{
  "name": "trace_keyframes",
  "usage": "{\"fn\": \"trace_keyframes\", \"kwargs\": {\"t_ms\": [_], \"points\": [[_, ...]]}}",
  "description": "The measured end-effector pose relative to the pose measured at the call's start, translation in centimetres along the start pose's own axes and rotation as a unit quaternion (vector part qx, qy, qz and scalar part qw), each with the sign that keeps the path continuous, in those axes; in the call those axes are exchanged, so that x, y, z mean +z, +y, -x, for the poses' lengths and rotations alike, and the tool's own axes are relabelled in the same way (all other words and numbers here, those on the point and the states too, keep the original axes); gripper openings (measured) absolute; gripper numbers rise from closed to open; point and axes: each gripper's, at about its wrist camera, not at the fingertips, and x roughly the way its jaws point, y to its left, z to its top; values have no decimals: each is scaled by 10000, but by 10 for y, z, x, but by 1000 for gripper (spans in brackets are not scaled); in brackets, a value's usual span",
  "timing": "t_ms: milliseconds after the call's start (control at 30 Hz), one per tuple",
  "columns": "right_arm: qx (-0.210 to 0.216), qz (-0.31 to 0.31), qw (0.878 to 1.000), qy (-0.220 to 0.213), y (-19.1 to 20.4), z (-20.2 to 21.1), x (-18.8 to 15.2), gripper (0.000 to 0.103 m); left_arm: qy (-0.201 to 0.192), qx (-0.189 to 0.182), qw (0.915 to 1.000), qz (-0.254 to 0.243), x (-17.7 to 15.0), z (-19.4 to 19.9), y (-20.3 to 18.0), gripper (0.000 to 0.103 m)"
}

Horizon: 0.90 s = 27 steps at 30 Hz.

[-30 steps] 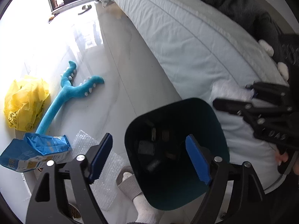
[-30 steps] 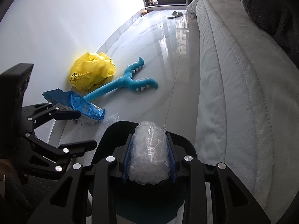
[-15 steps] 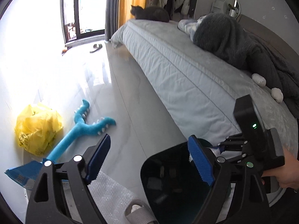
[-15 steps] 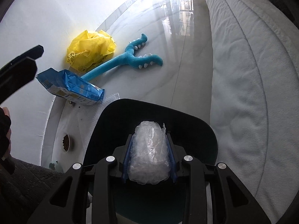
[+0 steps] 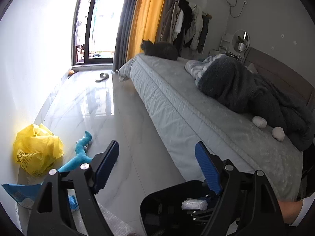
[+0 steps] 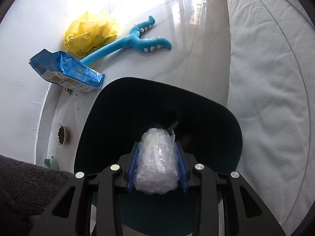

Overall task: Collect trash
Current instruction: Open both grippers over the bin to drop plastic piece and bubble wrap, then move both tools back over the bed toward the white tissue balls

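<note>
My right gripper points down into the dark teal bin. Its blue pads still press on a wad of clear plastic wrap, though the jaws are opening slightly. The left wrist view shows that wad inside the bin's mouth. Raised above the floor, my left gripper holds nothing between its fingers, and its jaws are closing. Against the wall lie a crumpled yellow bag and a blue packet. A sheet of bubble wrap lies beside the bin.
A blue plush toy lies on the glossy floor. The bed runs along the right, with a cat and a dark blanket on it. A food bowl sits left of the bin. A slipper lies near the window.
The left gripper rose and tilted up, so the bin slid to the bottom of its view. The right gripper sank toward the bin with the wad still between its pads.
</note>
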Motion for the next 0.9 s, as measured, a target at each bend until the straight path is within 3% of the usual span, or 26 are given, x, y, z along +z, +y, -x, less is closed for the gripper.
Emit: {"fn": "trace_keyframes", "kwargs": {"t_ms": [67, 100, 200, 300, 533, 900], "points": [[-36, 8, 10000, 59, 0, 1, -2, 43, -197, 101, 9997, -113, 7, 7, -6, 81], [-43, 17, 10000, 87, 1, 1, -2, 51, -218, 104, 9996, -113, 9, 8, -7, 81], [-16, 45, 9999, 121, 3, 5, -4, 61, -230, 123, 9995, -156, 16, 10, -13, 84], [-26, 97, 9999, 62, 5, 14, -6, 69, -203, 186, 9992, -288, 20, 10, -20, 91], [-2, 38, 9995, -304, 1, 46, -7, 78, -481, 185, 9982, -308, 34, 16, -39, 95], [-47, -106, 9913, -1309, -24, 118, -16, 86, -797, 173, 9961, -328, 53, 20, -70, 97]]}}
